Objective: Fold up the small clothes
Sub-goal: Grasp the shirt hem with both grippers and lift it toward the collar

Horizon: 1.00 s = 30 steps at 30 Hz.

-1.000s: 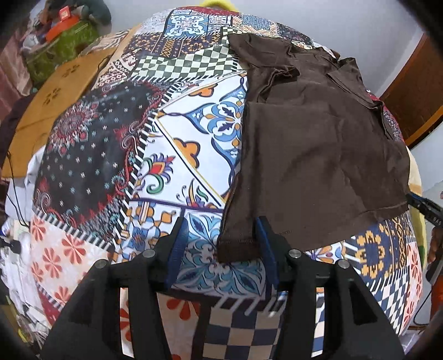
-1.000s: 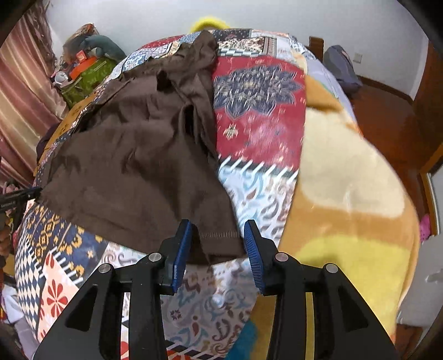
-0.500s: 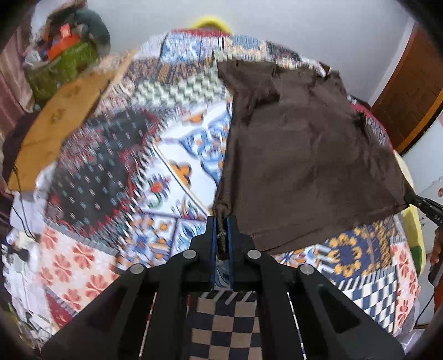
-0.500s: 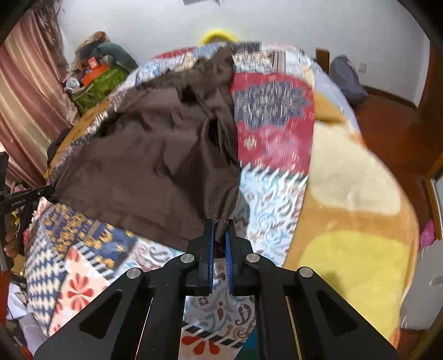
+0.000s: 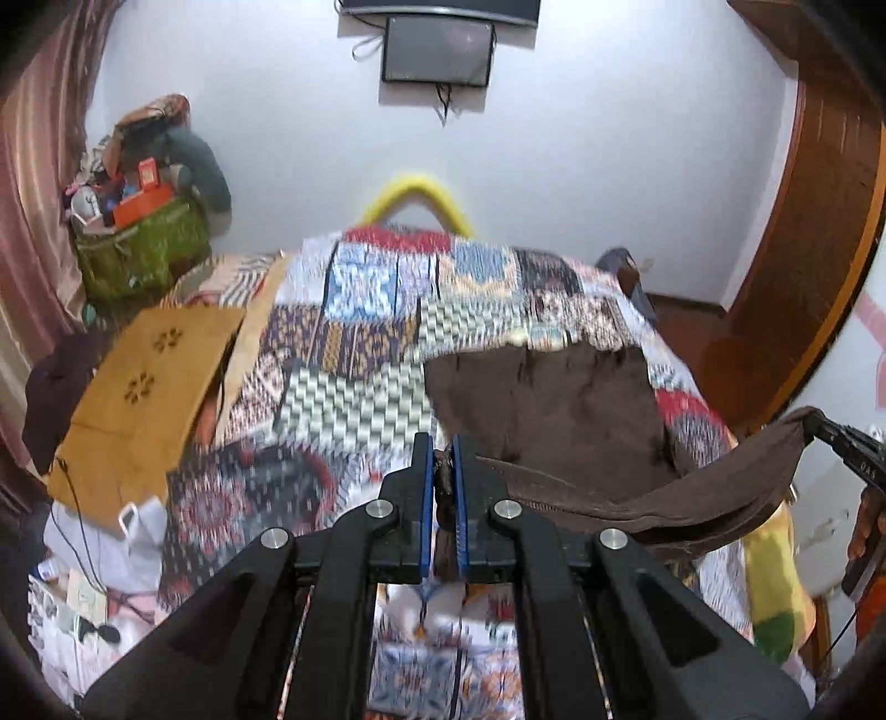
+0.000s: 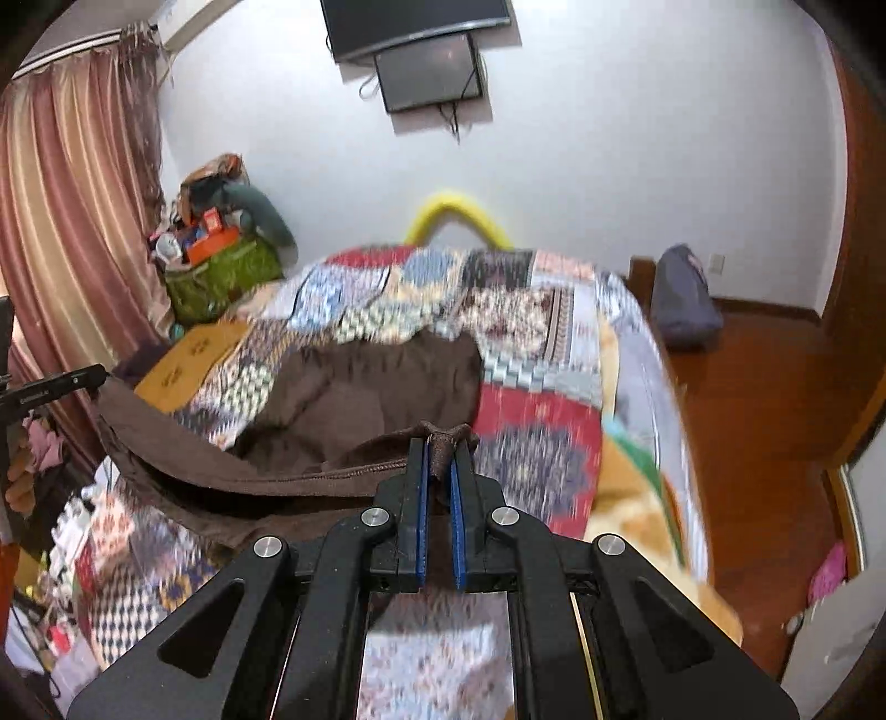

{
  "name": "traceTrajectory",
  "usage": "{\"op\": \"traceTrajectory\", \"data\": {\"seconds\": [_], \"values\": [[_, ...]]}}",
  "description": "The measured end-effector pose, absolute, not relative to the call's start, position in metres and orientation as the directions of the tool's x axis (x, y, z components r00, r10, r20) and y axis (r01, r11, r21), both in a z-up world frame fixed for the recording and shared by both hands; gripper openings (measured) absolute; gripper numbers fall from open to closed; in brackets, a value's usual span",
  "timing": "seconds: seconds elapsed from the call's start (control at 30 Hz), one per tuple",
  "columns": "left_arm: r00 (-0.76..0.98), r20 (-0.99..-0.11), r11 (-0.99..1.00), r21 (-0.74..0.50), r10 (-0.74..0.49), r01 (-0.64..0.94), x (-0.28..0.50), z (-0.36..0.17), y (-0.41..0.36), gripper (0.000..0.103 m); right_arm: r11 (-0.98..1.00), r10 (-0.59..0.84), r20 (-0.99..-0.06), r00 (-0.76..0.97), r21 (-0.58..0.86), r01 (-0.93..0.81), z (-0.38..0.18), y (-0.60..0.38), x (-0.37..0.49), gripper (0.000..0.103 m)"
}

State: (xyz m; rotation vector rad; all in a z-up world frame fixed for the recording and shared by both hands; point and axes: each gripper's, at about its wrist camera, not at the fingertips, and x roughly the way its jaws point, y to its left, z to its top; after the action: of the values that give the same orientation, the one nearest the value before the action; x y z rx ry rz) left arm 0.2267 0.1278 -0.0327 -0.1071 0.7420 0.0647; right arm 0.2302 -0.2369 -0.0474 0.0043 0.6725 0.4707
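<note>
A dark brown shirt lies partly on the patchwork quilt, with its near hem lifted off the bed. My left gripper is shut on one hem corner, brown cloth bunched between its blue pads. In the right wrist view my right gripper is shut on the other corner of the brown shirt. The hem hangs in a sagging line between the two grippers. Each view shows the other gripper's tip at the frame edge, pinching cloth: the right gripper and the left gripper.
A green bag piled with things stands at the far left by a pink curtain. A tan cardboard sheet lies on the bed's left side. Wooden floor and a grey bag lie right of the bed. A screen hangs on the wall.
Both grippers closed on the shirt's near hem corners and then rose, lifting the hem off the quilt. The views now tilt up to show the wall and screen.
</note>
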Motion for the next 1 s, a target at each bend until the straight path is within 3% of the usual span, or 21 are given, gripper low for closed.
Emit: {"op": "traceTrajectory", "data": {"seconds": [0.4,1.0], "values": [[0.737,-0.672,0.989,-0.055,0.066,-0.138,0.310,-0.030,0.146,0.006,0.896,0.415,-0.569,0.710,0.119,-0.428,-0.036,-0.214,0.292,0.006],[0.590,-0.802,0.980,-0.033,0.092,-0.198,0.461,-0.151,0.194,0.006,0.897,0.391,-0.662,0.639,0.118,-0.427,-0.105,-0.186,0.415,0.006]]}}
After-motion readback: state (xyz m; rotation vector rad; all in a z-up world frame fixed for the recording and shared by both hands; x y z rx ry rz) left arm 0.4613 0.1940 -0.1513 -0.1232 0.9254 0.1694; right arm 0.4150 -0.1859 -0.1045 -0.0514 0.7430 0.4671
